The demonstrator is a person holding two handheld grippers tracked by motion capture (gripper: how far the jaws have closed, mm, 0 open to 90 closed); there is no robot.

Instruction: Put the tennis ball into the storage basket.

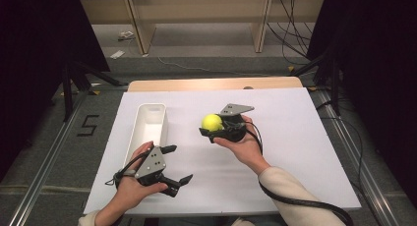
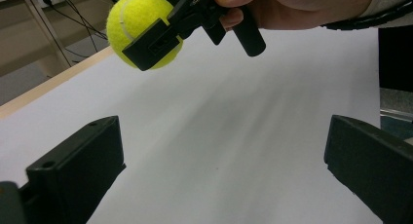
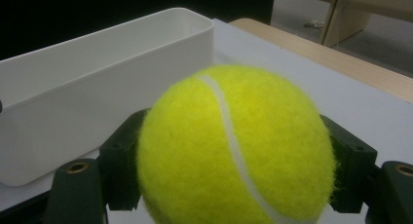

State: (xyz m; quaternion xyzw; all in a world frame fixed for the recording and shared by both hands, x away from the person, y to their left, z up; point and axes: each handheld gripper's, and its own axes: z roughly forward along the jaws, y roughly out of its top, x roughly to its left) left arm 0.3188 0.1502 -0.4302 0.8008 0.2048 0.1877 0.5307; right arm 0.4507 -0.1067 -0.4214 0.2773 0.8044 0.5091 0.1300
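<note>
A yellow tennis ball (image 1: pixel 212 122) is held above the white board, my right gripper (image 1: pixel 213 125) shut on it. Close up, the ball (image 3: pixel 234 146) sits between the two black jaws, and the white bin (image 3: pixel 97 83) stands just beyond it. From the left gripper view the ball (image 2: pixel 139 27) hangs high at the upper left, clamped by the other gripper in a hand. My left gripper (image 1: pixel 177 163) rests near the front edge of the board, open, nothing between its jaws. The long white bin (image 1: pixel 147 130) lies at the left of the board, between the two grippers' sides.
The white board (image 1: pixel 295 152) covers a wooden table (image 1: pixel 211 83). Beyond it are grey floor, wooden shelf legs (image 1: pixel 140 29) and loose cables. A black cable (image 1: pixel 295 201) trails from the right gripper along the sleeve.
</note>
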